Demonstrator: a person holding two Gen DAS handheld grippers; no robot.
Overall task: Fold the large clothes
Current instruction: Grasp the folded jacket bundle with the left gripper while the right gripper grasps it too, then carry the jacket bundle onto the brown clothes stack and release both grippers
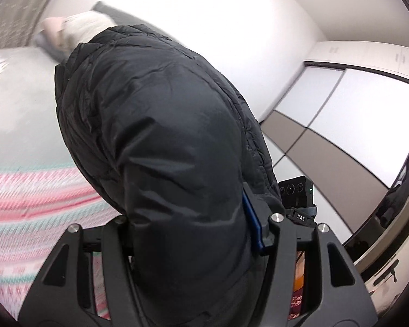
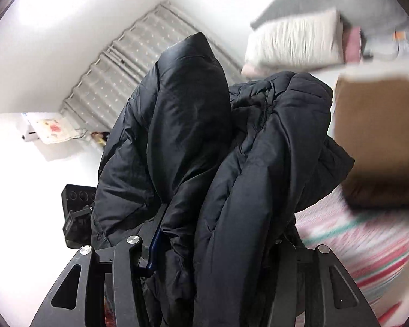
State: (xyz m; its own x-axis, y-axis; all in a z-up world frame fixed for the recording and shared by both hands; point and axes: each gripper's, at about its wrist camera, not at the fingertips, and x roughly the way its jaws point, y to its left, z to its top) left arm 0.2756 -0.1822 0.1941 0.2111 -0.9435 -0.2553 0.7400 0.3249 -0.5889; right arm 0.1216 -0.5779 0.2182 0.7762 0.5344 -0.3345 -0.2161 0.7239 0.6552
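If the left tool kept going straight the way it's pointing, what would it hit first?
The black jacket it already grips: the left tool has that padding bulging right in front of it, filling the view. Beyond it lie the bed and a white wall, though how far off is unclear.

One black puffer jacket [image 1: 161,136], two claws (both buried in it), one brown cushion [image 2: 379,141]

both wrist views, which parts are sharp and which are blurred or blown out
Left wrist view: the black puffer jacket and the left tool read sharp, the striped bedspread smears with motion blur, and the wall above is blown out white. Right wrist view: jacket folds are crisp, the brown cushion and white pillow are streaked, the left side is overexposed; fisheye bends both frames' edges.
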